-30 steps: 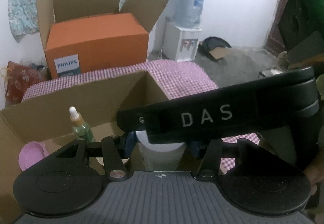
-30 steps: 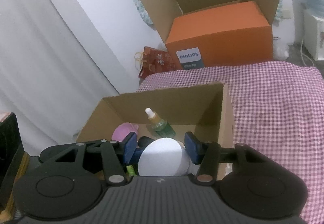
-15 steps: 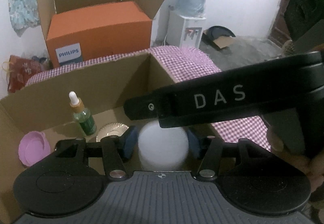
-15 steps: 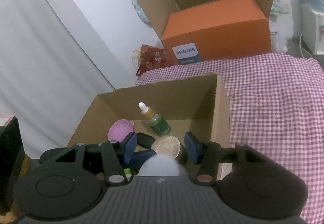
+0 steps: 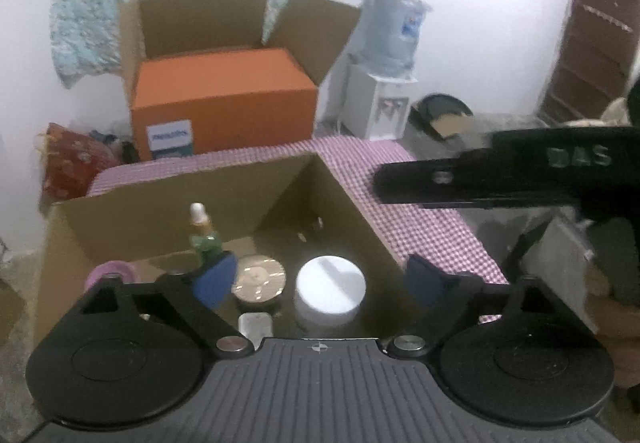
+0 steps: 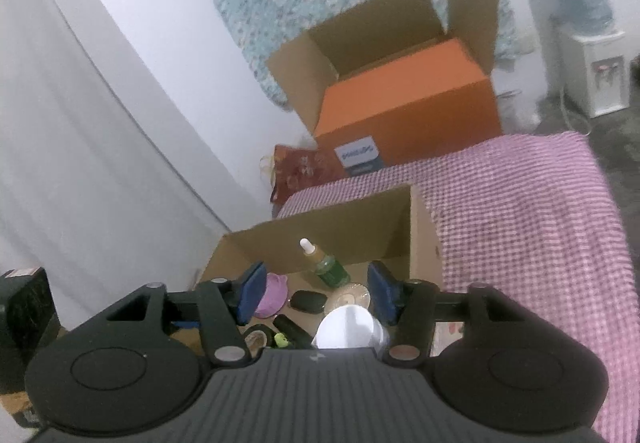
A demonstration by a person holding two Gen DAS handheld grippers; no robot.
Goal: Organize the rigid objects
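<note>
both my grippers, left gripper (image 5: 320, 279) and right gripper (image 6: 316, 293), are opening, pads clear of the white jar (image 5: 330, 297) standing in the cardboard box (image 5: 160, 203).

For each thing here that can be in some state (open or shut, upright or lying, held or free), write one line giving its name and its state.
left gripper: jaws opening, nothing between the pads.
right gripper: jaws opening, holds nothing.
white jar: lid on, upright in the box, free.
dropper bottle: capped, upright.
gold-lidded jar: shut, upright.
pink bowl: resting on the box floor.
cardboard box: open at the top.
orange box: shut, inside an open carton.
</note>
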